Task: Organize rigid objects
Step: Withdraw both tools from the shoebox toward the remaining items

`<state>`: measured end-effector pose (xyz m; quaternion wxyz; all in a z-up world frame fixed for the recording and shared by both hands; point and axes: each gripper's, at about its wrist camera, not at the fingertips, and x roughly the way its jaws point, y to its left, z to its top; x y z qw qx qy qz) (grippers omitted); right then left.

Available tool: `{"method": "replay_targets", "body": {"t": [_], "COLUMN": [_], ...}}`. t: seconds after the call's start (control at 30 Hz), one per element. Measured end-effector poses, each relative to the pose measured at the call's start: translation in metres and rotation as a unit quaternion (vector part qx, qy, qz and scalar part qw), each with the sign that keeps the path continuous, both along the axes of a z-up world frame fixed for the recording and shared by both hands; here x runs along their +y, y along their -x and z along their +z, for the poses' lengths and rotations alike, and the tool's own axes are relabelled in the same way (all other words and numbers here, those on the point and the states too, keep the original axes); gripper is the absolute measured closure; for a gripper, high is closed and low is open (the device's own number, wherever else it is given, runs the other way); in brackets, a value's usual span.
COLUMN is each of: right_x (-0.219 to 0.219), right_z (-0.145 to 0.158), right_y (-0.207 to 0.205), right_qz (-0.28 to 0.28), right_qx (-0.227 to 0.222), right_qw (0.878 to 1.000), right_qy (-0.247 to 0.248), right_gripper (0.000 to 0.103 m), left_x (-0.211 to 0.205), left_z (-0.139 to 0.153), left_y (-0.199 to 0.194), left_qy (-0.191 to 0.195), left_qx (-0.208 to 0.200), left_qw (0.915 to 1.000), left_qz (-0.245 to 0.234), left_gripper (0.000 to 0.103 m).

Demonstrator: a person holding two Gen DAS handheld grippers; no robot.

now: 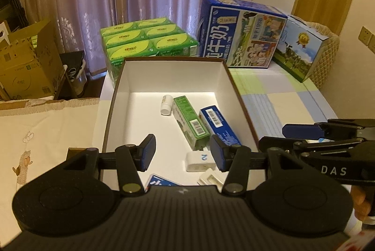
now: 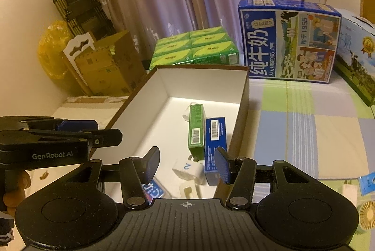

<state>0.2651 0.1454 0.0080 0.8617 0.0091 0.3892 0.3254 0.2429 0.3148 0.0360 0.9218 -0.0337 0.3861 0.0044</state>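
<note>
An open box (image 1: 171,75) (image 2: 201,84), white inside and brown outside, stands on the table. In it lie a white bottle (image 1: 166,104), a green carton (image 1: 191,125) (image 2: 196,129), a blue carton (image 1: 219,125) (image 2: 215,145), a white adapter marked "2" (image 1: 199,160) (image 2: 187,169), a blue packet (image 1: 161,180) (image 2: 152,191) and a clear plastic piece (image 1: 211,179) (image 2: 188,190). My left gripper (image 1: 182,152) (image 2: 77,131) hovers open above the box's near end, holding nothing. My right gripper (image 2: 186,164) (image 1: 304,134) hangs beside it, also open and empty.
Behind the box stand a green drink pack (image 1: 150,40), a blue milk case (image 1: 239,33) and a second carton (image 1: 302,49). A cardboard box (image 1: 25,63) sits on the floor at left. A blue sachet (image 2: 368,183) lies on the checked cloth (image 2: 304,134) at right.
</note>
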Motion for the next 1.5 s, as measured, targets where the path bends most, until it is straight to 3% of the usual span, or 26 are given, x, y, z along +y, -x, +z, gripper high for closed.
{"method": "replay_targets", "body": {"t": [0.37, 0.7, 1.23, 1.5], "right_x": [-0.039, -0.081, -0.149, -0.190], "right_z": [0.010, 0.008, -0.008, -0.017], "right_y": [0.026, 0.040, 0.050, 0.048], "right_qz": [0.005, 0.005, 0.002, -0.028], "right_qx": [0.002, 0.015, 0.048, 0.062], "right_qw": [1.000, 1.000, 0.999, 0.997], "right_qy": [-0.009, -0.013, 0.017, 0.026], "right_gripper": [0.049, 0.044, 0.043, 0.043], "left_x": [-0.036, -0.066, -0.138, -0.175], "left_z": [0.007, -0.002, -0.027, -0.039], "left_y": [0.040, 0.059, 0.068, 0.061], "left_qy": [0.010, 0.015, 0.029, 0.033], "left_qx": [-0.010, 0.007, 0.049, 0.065], "left_qw": [0.9998, 0.9997, 0.9975, 0.9954], "left_qz": [-0.014, -0.017, -0.042, -0.062], "left_gripper": [0.054, 0.054, 0.054, 0.054]}}
